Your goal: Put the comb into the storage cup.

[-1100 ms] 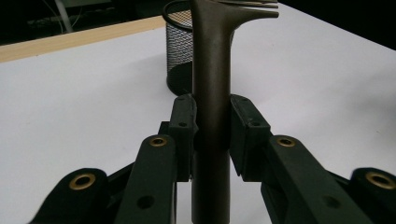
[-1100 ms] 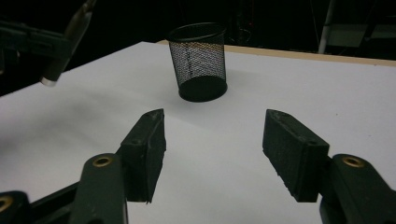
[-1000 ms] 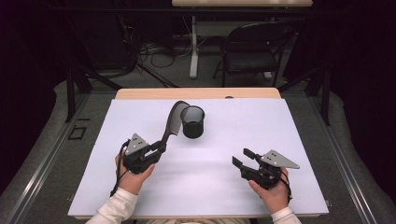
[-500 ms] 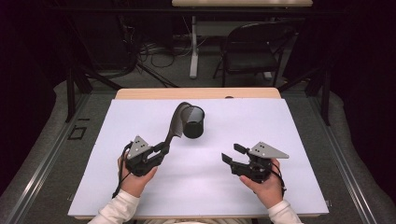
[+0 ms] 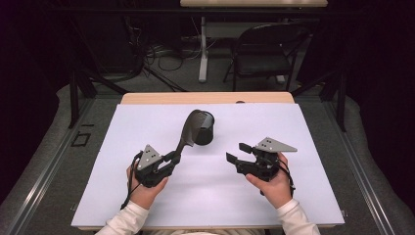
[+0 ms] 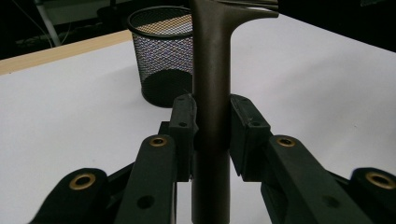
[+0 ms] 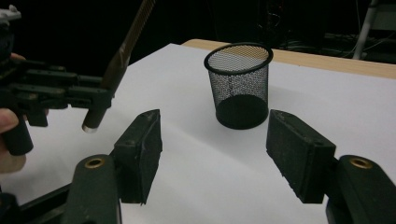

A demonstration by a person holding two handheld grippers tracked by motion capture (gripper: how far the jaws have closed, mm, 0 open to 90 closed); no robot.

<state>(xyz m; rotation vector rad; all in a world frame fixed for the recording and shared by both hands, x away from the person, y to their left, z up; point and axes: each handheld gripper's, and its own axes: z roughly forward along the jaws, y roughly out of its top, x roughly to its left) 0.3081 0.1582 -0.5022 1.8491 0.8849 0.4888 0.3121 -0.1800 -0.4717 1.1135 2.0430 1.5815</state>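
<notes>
A dark brown spatula (image 5: 188, 128) stands tilted up from my left gripper (image 5: 172, 157), which is shut on its handle. Its flat head hangs just left of a black mesh cup (image 5: 207, 132) that stands upright on the white table sheet (image 5: 293, 132). In the left gripper view both pads clamp the spatula handle (image 6: 211, 84), with the mesh cup (image 6: 164, 51) beyond it. My right gripper (image 5: 236, 152) hovers open to the right, its jaws pointing left. In the right gripper view the right gripper (image 7: 212, 154) frames the cup (image 7: 239, 84), with the spatula (image 7: 126, 46) at left.
The sheet covers a wooden table whose far edge (image 5: 205, 98) shows behind the cup. A dark chair (image 5: 266, 49), a table leg and floor cables lie beyond. Black frame posts (image 5: 73, 93) stand at both sides. Bare sheet lies between and in front of the grippers.
My right gripper has moved left and a little forward, toward the middle of the sheet. The left gripper and spatula have barely shifted.
</notes>
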